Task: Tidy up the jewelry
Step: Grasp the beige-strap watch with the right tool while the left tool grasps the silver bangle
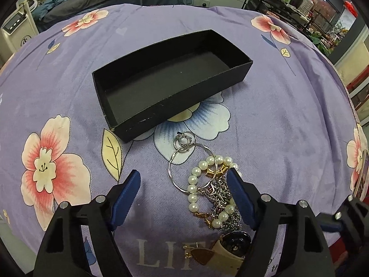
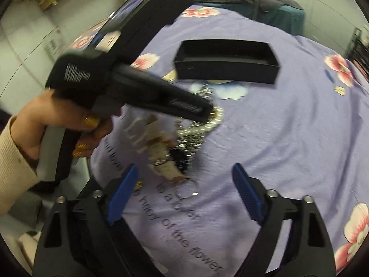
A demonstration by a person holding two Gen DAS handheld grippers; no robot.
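Left gripper [image 1: 184, 180] apart, straddling pearl bracelet [image 1: 203, 184] to lift | right gripper [image 2: 185, 180] apart over key ring [image 2: 186, 190] | black box [image 1: 170, 78] empty, awaiting jewelry

A: left cam status?
B: left gripper [image 1: 184, 185] jaws apart over the jewelry pile [image 1: 215, 198]. Right pad touching or just over the pearl bracelet [image 1: 205, 185], can't tell.
A: box?
B: black box [image 1: 170, 80] beyond, on the purple floral cloth [image 1: 288, 127].

Left gripper [image 1: 184, 184] and right gripper [image 2: 185, 180] tilted downward, fingers apart.
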